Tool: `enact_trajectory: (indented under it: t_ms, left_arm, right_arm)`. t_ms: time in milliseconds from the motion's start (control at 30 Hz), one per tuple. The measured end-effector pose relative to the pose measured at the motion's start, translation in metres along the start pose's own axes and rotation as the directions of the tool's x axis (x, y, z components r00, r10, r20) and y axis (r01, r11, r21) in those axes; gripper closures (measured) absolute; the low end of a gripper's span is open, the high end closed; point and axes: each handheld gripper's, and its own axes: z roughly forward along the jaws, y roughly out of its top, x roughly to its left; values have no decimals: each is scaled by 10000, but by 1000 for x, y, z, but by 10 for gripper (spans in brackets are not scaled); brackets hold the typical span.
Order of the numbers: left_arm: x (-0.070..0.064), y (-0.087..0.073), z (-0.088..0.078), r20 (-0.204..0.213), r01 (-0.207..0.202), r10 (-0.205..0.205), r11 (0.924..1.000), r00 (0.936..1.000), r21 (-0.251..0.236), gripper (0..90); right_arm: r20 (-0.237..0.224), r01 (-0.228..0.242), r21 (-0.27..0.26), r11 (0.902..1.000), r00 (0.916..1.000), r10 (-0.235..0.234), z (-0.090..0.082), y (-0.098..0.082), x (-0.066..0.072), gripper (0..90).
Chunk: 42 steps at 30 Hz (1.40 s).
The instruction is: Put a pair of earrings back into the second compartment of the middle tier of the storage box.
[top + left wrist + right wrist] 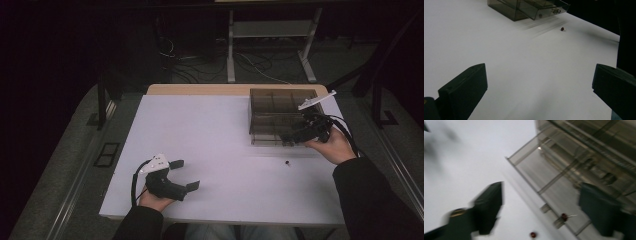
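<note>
Both claws, left [186, 174] and right [289, 139], gape; one box [275, 112], one bead [287, 162].

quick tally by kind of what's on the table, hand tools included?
Clear smoky compartment box: 1
Small dark red bead-like pieces: 2, one on the table, one at the box's front edge
Hand-held tools: 2, left tool and right tool
Total: 5

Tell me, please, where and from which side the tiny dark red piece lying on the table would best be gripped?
Probably from straight above, closing the tongs across the round red body. It lies low and loose on the white table, clear of the clear box, with a thin pin to one side.
</note>
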Motion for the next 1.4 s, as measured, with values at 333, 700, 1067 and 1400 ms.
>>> enact_trajectory:
  t_ms: [333, 700, 1067, 1400]
  left_arm:
    - [0, 0, -1, -8, -4, 4, 10000, 10000, -28, 0]
    - [-1, 0, -1, 11, -1, 1, 10000, 10000, -39, 0]
    - [0, 0, -1, 3, -5, 5, 10000, 10000, -51, 0]
    - [0, 0, -1, 15, 8, -8, 10000, 10000, -45, 0]
  right_arm:
    - [-437, -103, -285, 9995, 9990, 91, -13, -10, 19, 3]
    - [-387, -274, -366, 9990, 9989, 260, -10, -33, 31, 3]
    - [-213, -315, -229, 9992, 9993, 310, 2, -56, 32, 4]
    - [-274, -590, 104, 9982, 9979, 592, 19, -72, 28, 4]
